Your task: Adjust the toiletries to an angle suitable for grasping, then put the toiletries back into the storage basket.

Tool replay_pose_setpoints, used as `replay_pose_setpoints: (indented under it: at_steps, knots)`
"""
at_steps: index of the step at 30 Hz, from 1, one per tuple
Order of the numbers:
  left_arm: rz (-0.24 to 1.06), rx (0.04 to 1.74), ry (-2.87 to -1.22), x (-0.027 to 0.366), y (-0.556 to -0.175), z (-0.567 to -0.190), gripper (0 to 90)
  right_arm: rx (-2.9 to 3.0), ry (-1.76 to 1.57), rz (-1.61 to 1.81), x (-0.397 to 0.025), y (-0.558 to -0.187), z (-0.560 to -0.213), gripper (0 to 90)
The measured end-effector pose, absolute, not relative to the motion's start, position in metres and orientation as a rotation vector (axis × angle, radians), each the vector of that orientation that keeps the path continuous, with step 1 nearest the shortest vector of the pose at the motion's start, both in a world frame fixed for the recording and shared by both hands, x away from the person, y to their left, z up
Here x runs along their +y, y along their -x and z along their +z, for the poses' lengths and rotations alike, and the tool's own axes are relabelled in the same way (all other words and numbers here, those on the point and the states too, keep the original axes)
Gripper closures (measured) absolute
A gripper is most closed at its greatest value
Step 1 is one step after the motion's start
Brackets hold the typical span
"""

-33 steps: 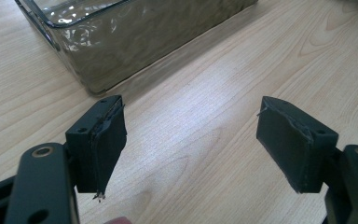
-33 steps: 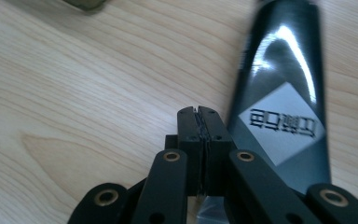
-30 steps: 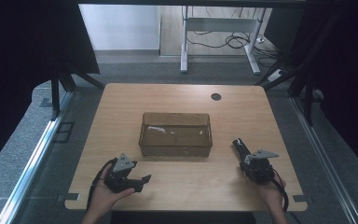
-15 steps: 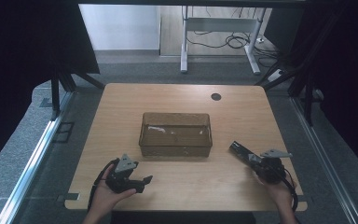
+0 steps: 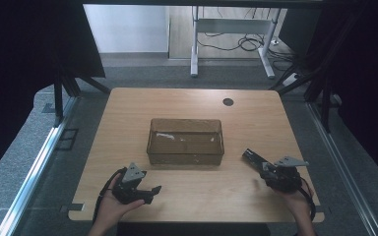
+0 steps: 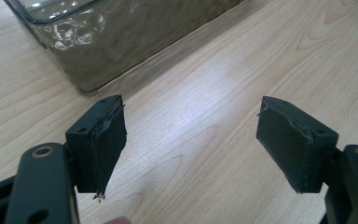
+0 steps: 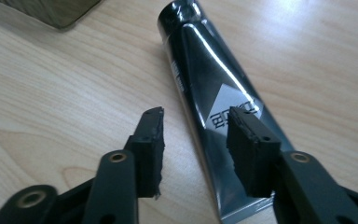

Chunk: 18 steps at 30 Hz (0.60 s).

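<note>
Pale wood grain runs under everything, and the surface (image 5: 192,196) carries little besides a box and a tube. Start at the right claw (image 7: 193,140): its jaws stand apart, low over the flat tail end of a black tube (image 7: 214,107), one pad above the printed face, the other over bare wood beside it. The tube lies on the surface just ahead of that hand, near the right end of the clear plastic box (image 5: 186,141) but apart from it. My worry is the glossy skin: a bite this far off centre may catch only the edge, so the tube could skid or pivot away instead of lifting. Farther out, the left claw (image 6: 191,144) also gapes wide, holding nothing, hovering by the box's near wall.

From above, the tube reads as a dark sliver at (image 5: 252,158) with no detail; the right gripper view gives its label and cap. The high view alone gives both hands' spacing.
</note>
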<state>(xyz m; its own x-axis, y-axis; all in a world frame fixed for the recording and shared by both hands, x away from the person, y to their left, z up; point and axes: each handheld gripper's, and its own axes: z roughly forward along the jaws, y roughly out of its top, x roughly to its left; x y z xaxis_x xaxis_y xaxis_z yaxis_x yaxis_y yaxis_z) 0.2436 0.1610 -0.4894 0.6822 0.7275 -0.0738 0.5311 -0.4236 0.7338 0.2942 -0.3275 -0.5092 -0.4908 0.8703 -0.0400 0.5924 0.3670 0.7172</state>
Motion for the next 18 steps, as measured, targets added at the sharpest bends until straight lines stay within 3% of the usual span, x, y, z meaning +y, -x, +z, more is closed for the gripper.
replay_pose_setpoints:
  at_steps: [9,18]
  knots:
    - [0.326,0.963,-2.127,0.159,-0.243,-0.488,24.4,2.267,-1.167,0.918,-0.328,-0.299,-0.487,40.8]
    - [0.321,0.953,-2.123,0.159,-0.241,-0.487,24.4,2.437,-1.053,0.853,-0.322,-0.328,-0.461,39.4]
